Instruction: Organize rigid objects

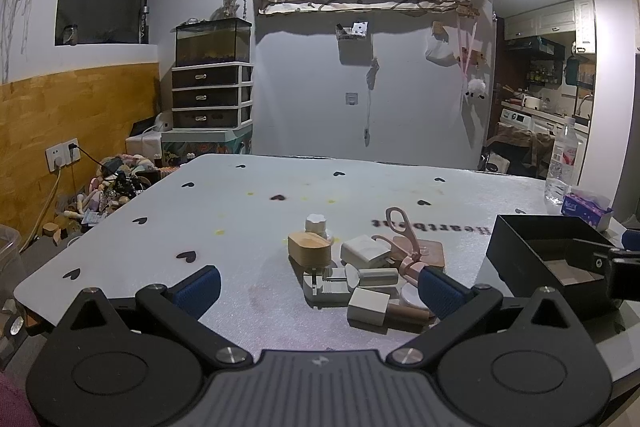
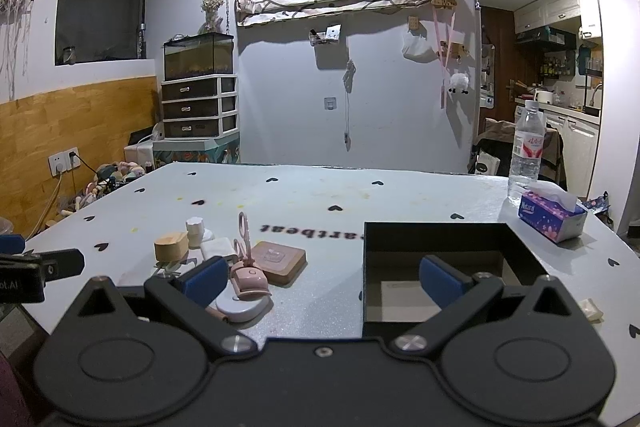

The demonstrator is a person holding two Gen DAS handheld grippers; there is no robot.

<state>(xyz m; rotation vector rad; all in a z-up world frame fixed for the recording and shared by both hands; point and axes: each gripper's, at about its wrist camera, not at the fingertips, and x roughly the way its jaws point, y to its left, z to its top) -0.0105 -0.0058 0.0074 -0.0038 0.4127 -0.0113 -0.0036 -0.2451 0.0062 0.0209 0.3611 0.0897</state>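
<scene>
Right wrist: black box (image 2: 436,239) (open-topped) holds nothing visible.

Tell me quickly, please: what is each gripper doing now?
Left gripper: open, holding nothing.
Right gripper: open, holding nothing.

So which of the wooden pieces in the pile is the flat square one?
The square wooden coaster, lying flat under the pink scissors. The other wooden box is a taller rounded oval.

Grey wall (image 1: 312,99), perhaps a fish tank (image 1: 212,41).
</scene>
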